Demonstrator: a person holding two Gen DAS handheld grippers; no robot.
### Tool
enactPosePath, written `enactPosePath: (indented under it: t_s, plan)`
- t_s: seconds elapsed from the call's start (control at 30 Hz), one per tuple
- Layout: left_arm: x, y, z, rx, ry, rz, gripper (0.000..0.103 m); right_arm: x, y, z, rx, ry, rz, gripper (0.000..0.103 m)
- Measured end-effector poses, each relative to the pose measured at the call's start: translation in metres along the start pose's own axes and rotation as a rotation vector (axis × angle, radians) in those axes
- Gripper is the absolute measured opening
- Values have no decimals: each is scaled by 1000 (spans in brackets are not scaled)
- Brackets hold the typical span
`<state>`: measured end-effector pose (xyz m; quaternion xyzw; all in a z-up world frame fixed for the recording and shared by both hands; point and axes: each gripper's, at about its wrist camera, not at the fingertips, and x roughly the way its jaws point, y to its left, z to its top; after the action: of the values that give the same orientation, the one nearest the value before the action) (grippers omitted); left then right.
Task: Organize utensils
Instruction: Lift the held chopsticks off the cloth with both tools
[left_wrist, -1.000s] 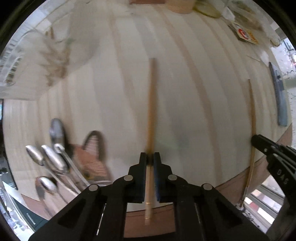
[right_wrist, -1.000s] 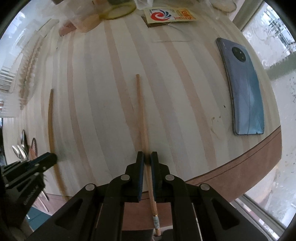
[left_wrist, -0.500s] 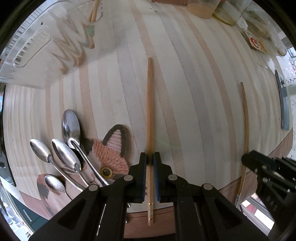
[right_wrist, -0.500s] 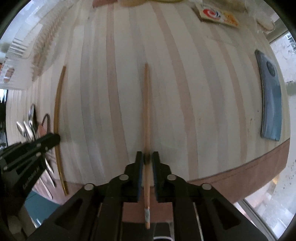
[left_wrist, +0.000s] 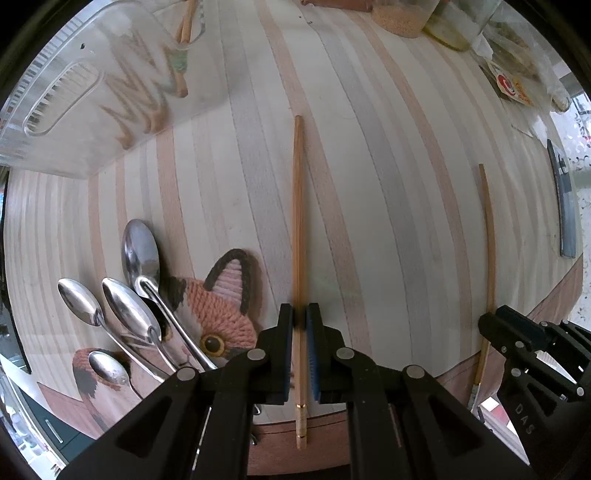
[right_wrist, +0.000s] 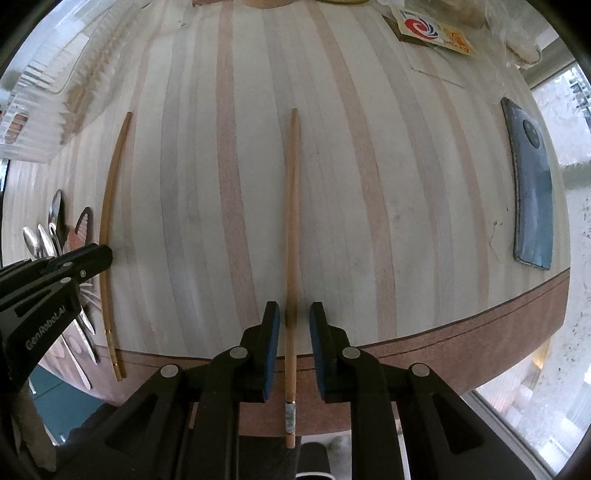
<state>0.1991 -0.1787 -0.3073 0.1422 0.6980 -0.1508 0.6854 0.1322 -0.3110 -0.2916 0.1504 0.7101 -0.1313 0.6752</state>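
the left gripper (left_wrist: 300, 325) is clamped on one wooden chopstick (left_wrist: 297, 221) over the striped table (left_wrist: 388, 184) beside the spoons (left_wrist: 122, 306), while the right gripper (right_wrist: 293, 321) stands parted around the second chopstick (right_wrist: 291, 206), pads clear of it.

Both grippers: black angular frames, silver round rivets, blue pads inside fingers. Left gripper (left_wrist: 300, 325) lettered "GenRobot.AI" at 9 o'clock in right view; right gripper (right_wrist: 291, 325) stamped "DAS".
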Motion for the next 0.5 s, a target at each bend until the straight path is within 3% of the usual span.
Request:
enactPosePath:
  t_s: [0.17,0.23,0.5]
  plan:
    - [2,-2,-5,17,-14,13,5,2,9,-9,-3,-15,-12,17]
    - [2,-6,-7,33,-24,32,5,0,11,-12,0,-32,-33,7]
    - [-34,-21,-10,59,-130,38,5,-15,7,-22,67,-75,10,7]
